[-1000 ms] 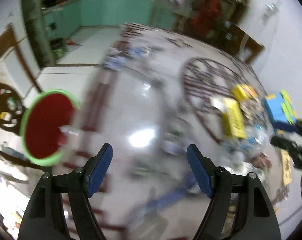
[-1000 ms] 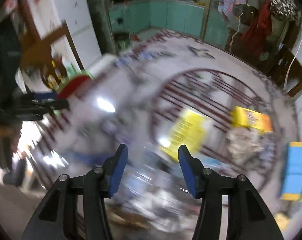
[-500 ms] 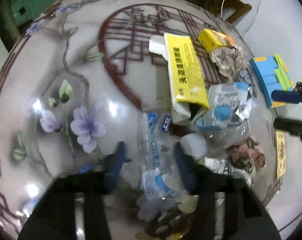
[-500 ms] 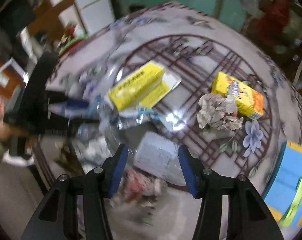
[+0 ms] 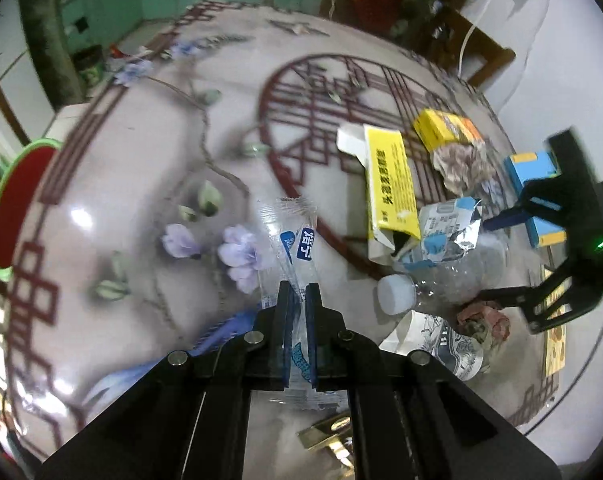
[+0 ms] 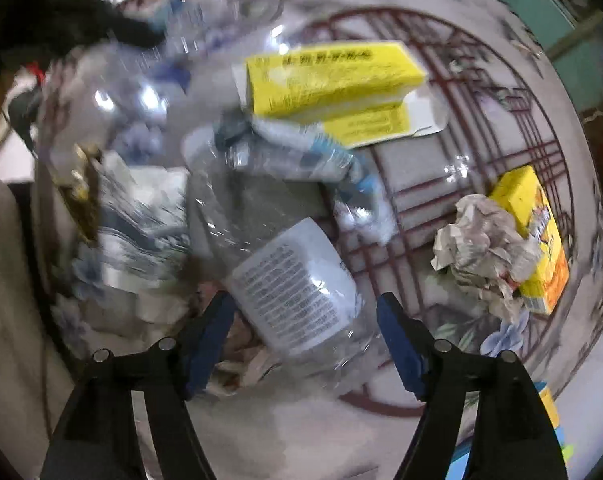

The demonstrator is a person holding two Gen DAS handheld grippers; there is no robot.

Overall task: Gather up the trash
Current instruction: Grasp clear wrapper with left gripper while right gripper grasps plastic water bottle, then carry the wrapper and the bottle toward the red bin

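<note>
My left gripper (image 5: 299, 300) is shut on a long clear plastic wrapper (image 5: 295, 240) with blue print, which sticks out ahead of the fingertips over the round patterned table (image 5: 141, 216). My right gripper (image 6: 305, 320) points down over a crushed clear plastic bottle (image 6: 297, 280) with a white label; its jaws are opening and stand either side of the bottle without pressing on it. The same bottle (image 5: 441, 280) with its white cap lies right of my left gripper, the right gripper (image 5: 541, 240) above it. A long yellow carton (image 5: 389, 184) and a crumpled paper ball (image 6: 485, 248) lie nearby.
A small yellow box (image 6: 537, 240) sits beside the paper ball. A foil wrapper (image 5: 449, 228), a paper cup (image 5: 441, 344), a reddish crumpled scrap (image 5: 481, 320) and a blue box (image 5: 537, 184) crowd the table's right side. A red, green-rimmed bin (image 5: 13, 208) stands off the table's left edge.
My left gripper closed onto the clear wrapper and lifted its end. My right gripper dropped toward the crushed bottle, rolled, and its jaws widened around it.
</note>
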